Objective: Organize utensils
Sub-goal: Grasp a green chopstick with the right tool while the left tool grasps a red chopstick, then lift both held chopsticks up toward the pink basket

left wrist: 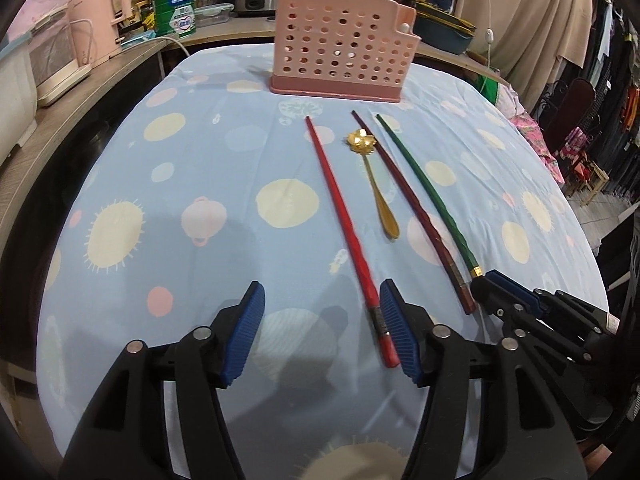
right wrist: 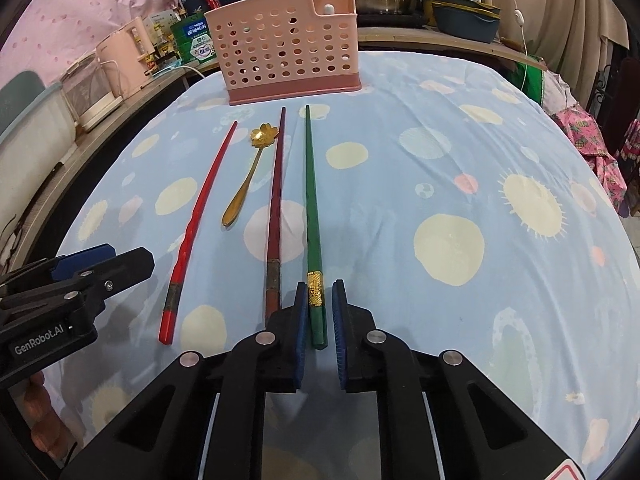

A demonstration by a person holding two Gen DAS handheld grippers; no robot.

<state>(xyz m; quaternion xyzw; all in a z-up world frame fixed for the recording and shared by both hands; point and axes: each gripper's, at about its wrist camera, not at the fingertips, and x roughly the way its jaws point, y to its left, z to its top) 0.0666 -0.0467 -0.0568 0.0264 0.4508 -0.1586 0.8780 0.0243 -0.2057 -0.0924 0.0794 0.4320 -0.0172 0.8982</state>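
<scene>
- Surface (right wrist: pixel 460 128): covered in a blue spotted cloth, utensils laid mid-left, all running near-to-far.
- Pink holder (right wrist: pixel 286 46): perforated, upright at the far end, just beyond the utensil tips.
- Left gripper (left wrist: pixel 322 334): jaws released and wide; red chopstick (left wrist: pixel 344 224) butt sits just inside its right pad, not gripped.
- Right gripper (right wrist: pixel 319 320): jaws clenched on the near butt of the green chopstick (right wrist: pixel 311 200), pads at the gold band.
- Green chopstick: rightmost, flat on the cloth, long axis in line with the right gripper and pointing at the holder.
- Dark red chopstick (right wrist: pixel 275 200): just left of green, free.
- Gold spoon (right wrist: pixel 244 184): between red and dark red, flower bowl far.
- Judgement: right hand lifts green, tips it upright into the holder.
</scene>
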